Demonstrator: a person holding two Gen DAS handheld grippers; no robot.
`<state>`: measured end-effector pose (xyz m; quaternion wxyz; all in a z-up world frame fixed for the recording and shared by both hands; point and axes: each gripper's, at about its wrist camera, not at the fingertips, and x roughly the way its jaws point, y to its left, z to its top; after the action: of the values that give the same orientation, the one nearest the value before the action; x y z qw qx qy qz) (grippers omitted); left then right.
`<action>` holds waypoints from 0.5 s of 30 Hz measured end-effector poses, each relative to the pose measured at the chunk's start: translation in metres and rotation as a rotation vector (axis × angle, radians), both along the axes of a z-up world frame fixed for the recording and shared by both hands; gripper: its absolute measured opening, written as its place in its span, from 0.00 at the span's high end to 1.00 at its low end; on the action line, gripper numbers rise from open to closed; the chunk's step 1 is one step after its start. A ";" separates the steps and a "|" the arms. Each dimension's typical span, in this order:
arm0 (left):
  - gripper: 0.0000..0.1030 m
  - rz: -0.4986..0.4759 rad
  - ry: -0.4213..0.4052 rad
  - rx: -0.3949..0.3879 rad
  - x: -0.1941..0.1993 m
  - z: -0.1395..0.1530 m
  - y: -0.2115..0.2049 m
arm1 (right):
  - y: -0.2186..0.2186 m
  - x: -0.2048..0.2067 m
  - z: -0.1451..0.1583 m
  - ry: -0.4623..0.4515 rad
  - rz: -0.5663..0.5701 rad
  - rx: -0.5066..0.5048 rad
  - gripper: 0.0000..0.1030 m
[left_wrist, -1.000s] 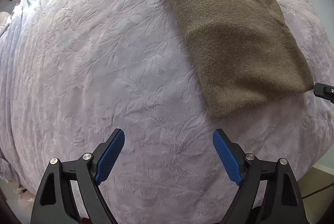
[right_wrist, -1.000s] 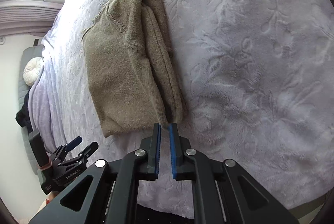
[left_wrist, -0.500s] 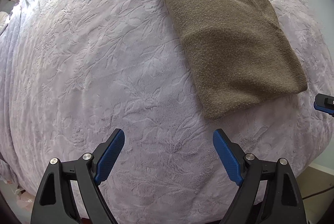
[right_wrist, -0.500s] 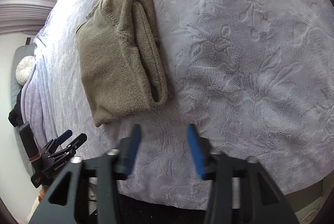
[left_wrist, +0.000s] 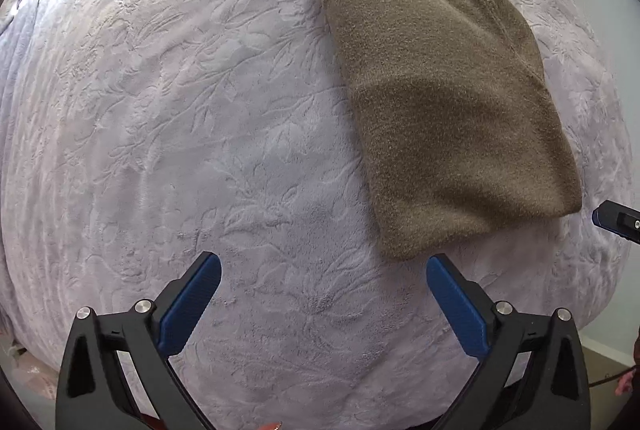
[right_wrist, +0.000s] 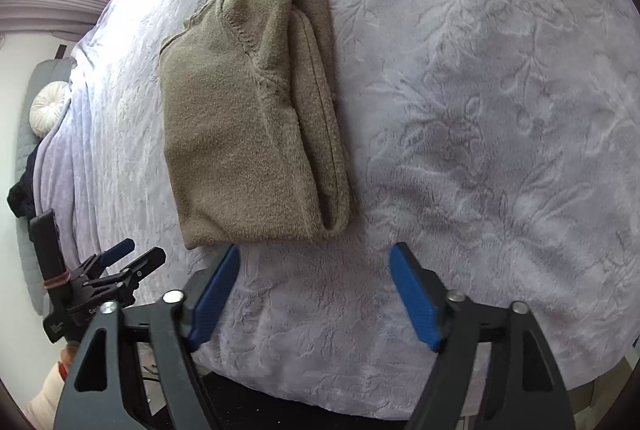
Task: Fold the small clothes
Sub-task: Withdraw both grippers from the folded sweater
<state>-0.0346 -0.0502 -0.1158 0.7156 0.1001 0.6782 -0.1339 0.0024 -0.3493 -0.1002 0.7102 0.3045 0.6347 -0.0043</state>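
An olive-brown knit garment [left_wrist: 440, 89] lies folded into a rectangle on the lilac bedspread [left_wrist: 180, 109]. In the right wrist view the garment [right_wrist: 248, 125] shows stacked layers along its right edge. My left gripper [left_wrist: 322, 270] is open and empty, just short of the garment's near left corner. My right gripper [right_wrist: 314, 262] is open and empty, just short of the garment's near edge. The left gripper also shows at the left edge of the right wrist view [right_wrist: 128, 258]. One tip of the right gripper shows at the right edge of the left wrist view.
The embossed bedspread [right_wrist: 500, 109] stretches to the right of the garment. A round white cushion [right_wrist: 48, 107] and dark clothing [right_wrist: 20, 197] lie at the far left by a window. The bed's near edge drops to the floor below both grippers.
My right gripper has opened from shut and backed off the garment's near edge. My left gripper has stayed open and shifted slightly nearer the garment.
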 end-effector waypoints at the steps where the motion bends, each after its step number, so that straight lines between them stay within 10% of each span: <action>1: 0.00 0.002 0.008 -0.003 0.003 -0.002 -0.001 | 0.000 0.002 0.001 -0.008 0.007 -0.005 0.20; 15: 0.00 0.047 0.087 -0.024 0.030 -0.030 -0.006 | -0.005 0.024 -0.011 0.018 0.057 -0.021 0.20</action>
<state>-0.0046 -0.0562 -0.1454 0.6896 0.0698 0.7091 -0.1296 0.0260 -0.3545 -0.1108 0.7076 0.2788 0.6492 0.0066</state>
